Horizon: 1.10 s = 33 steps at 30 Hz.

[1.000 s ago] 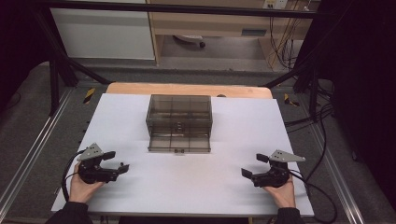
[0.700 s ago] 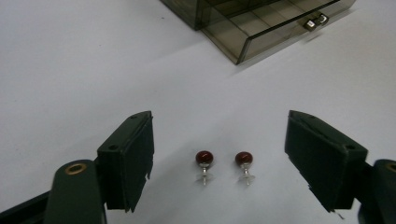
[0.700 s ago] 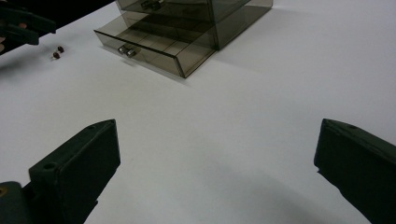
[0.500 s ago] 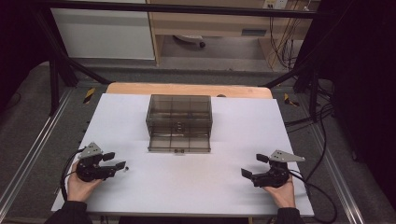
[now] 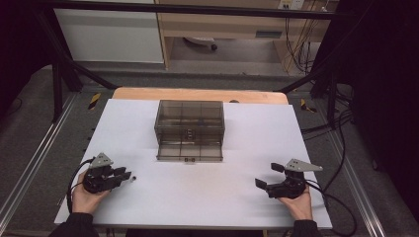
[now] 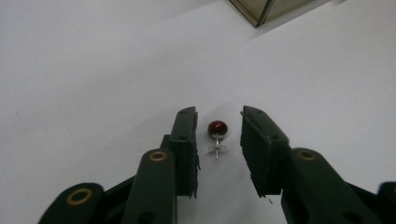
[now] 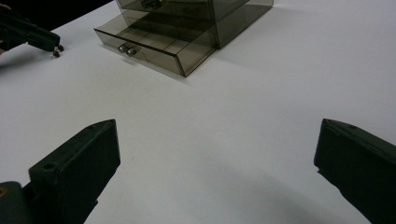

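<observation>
Near the bench's (image 5: 207, 207) front left corner, the left gripper's (image 6: 217, 126) jaws have just been closing around the red-headed earring stud (image 6: 217, 128), not yet pinching it; pickup looks imminent; the right gripper (image 7: 217, 154) rests spread apart; the smoky drawer box (image 5: 189, 129) has its bottom drawer pulled out.

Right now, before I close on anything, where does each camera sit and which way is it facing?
High view: fixed above the person's side, looking forward and down on the white table; both hands, left tool and right tool show.
Left gripper view: rides the left tool, looking along its jaws, just closing either side of a red-headed stud earring, pads not yet touching.
Right gripper view: rides the right tool, jaws wide.
Shared: high and right gripper views both show the smoky drawer box, bottom drawer pulled out.
</observation>
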Tool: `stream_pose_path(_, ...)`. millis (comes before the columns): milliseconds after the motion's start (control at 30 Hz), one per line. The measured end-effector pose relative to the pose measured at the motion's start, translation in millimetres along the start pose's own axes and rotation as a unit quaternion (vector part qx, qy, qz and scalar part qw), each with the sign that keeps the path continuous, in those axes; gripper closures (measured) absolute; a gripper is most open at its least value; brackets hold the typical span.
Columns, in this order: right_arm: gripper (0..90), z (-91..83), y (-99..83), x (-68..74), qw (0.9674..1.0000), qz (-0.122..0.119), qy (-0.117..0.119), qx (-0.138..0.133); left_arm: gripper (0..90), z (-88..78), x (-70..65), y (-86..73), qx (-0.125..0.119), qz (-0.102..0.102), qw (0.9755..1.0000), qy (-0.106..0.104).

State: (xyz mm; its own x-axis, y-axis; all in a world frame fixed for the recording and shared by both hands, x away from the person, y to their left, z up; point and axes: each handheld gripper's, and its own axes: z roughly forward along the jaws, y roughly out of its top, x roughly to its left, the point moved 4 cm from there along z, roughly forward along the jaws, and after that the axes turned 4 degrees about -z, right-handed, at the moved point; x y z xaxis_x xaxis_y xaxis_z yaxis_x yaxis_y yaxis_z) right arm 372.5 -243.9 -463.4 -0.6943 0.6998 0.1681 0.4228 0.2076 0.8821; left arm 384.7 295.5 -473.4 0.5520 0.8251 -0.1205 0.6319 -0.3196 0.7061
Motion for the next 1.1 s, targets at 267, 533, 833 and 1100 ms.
stream_pose_path(267,0.8,-0.7,0.5,-0.3,1.0000,0.001,0.000,-0.001,77.3,3.0,0.4,-1.6,0.004,0.001,1.0000,0.006)
stream_pose_path(533,0.9,0.0,0.2,-0.2,1.0000,0.001,0.000,0.000,81.3,3.3,-0.4,-1.7,0.003,0.006,0.9999,0.014)
stream_pose_path(833,0.9,0.7,-0.1,-0.2,1.0000,0.001,0.000,0.002,82.2,0.6,-1.0,0.3,-0.003,0.000,1.0000,0.009)
stream_pose_path(1100,1.1,0.6,-0.3,0.1,1.0000,0.002,0.000,0.003,82.4,-4.6,-4.2,4.2,-0.016,-0.002,0.9998,0.006)
